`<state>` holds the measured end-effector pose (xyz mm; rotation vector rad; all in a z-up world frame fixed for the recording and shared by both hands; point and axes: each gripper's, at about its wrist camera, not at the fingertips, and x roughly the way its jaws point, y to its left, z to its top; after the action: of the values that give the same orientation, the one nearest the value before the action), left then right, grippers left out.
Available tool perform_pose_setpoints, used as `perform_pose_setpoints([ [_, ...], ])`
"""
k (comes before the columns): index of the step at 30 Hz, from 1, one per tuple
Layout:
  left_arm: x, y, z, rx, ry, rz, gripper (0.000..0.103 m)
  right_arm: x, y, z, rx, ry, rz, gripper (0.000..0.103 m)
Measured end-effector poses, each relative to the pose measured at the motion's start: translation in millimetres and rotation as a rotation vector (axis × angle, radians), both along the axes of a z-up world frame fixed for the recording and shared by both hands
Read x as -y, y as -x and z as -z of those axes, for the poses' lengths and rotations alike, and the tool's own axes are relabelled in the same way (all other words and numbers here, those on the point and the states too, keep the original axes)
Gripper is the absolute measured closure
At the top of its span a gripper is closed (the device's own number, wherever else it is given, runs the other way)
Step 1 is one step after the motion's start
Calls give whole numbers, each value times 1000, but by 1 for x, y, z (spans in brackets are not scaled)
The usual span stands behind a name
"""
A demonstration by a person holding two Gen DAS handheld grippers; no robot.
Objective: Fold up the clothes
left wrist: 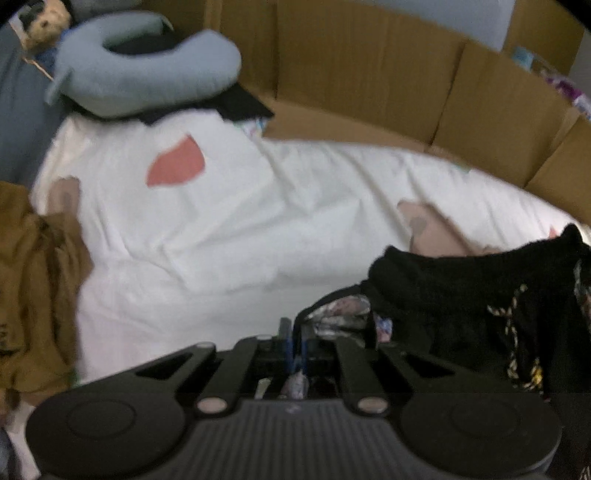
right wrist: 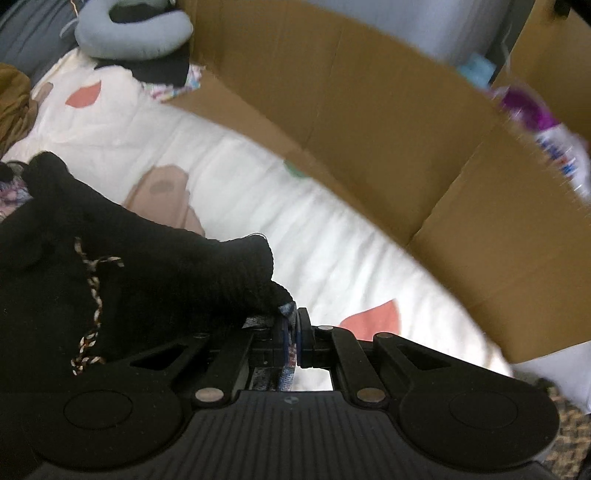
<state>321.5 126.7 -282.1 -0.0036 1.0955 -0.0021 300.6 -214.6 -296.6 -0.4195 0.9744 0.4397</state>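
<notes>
A black knitted garment with a patterned lining and a braided cord hangs above a white bedsheet. My left gripper is shut on its edge, a strip of patterned fabric pinched between the blue pads. In the right wrist view the same black garment spreads to the left. My right gripper is shut on another edge of it, with cloth squeezed between the pads. The garment is stretched between both grippers, lifted off the sheet.
The white sheet has pink and tan shapes printed on it. A brown garment lies at the left. A grey neck pillow and a plush toy sit at the far end. Cardboard walls line the right side.
</notes>
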Motion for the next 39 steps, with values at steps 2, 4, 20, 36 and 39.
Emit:
perform_pose_setpoints([
  [2, -1, -5, 12, -24, -7, -2, 92, 3, -6, 11, -35, -18, 7, 100],
  [4, -5, -8, 15, -35, -4, -12, 90, 10, -11, 15, -63, -46, 19, 98],
  [20, 10, -39, 23, -24, 81, 68, 52, 23, -44, 41, -219, -227, 44, 59],
  [36, 25, -50, 59, -107, 9, 176, 46, -6, -52, 74, -297, -149, -39, 49],
  [39, 25, -50, 59, -112, 3, 194, 45, -16, -47, 72, -283, -95, -94, 72],
])
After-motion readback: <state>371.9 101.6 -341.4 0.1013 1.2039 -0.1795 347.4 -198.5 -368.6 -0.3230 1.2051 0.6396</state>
